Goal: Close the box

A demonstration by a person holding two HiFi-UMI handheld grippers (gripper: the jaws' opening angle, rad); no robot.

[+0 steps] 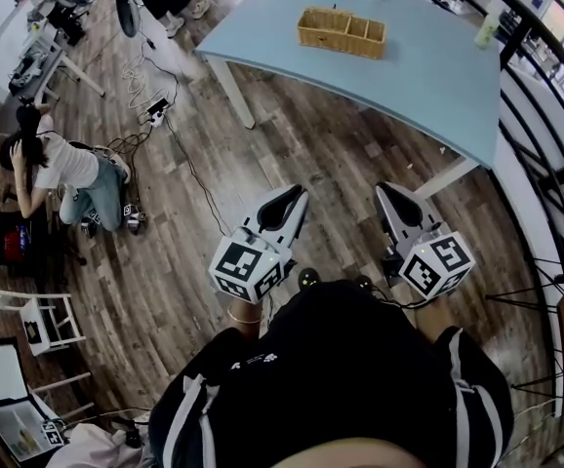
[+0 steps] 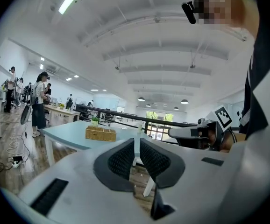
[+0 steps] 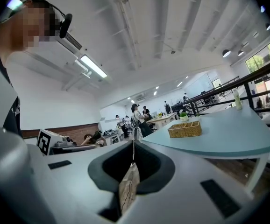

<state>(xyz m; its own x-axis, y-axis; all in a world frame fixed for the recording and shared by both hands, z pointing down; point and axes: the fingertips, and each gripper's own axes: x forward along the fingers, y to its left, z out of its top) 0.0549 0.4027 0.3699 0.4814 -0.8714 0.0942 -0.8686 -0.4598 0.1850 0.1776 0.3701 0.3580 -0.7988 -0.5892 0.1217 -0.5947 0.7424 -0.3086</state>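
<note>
A wicker box (image 1: 342,31) with open compartments stands on the far light-blue table (image 1: 428,76); no lid shows. Both grippers hang close to my body over the wooden floor, well short of the table. My left gripper (image 1: 297,195) is shut with nothing between its dark pads (image 2: 137,141). My right gripper (image 1: 384,191) is shut and empty too, its pads meeting at the tip (image 3: 133,143). The box (image 2: 100,134) shows small ahead in the left gripper view, and the box (image 3: 184,129) lies to the right on the table (image 3: 228,136) in the right gripper view.
A person (image 1: 62,174) crouches on the floor at the left. Cables and a power strip (image 1: 155,110) trail by the table leg. A black railing (image 1: 545,144) runs along the right. A white stool (image 1: 33,320) stands at lower left. A green bottle (image 1: 487,29) sits on the table's far edge.
</note>
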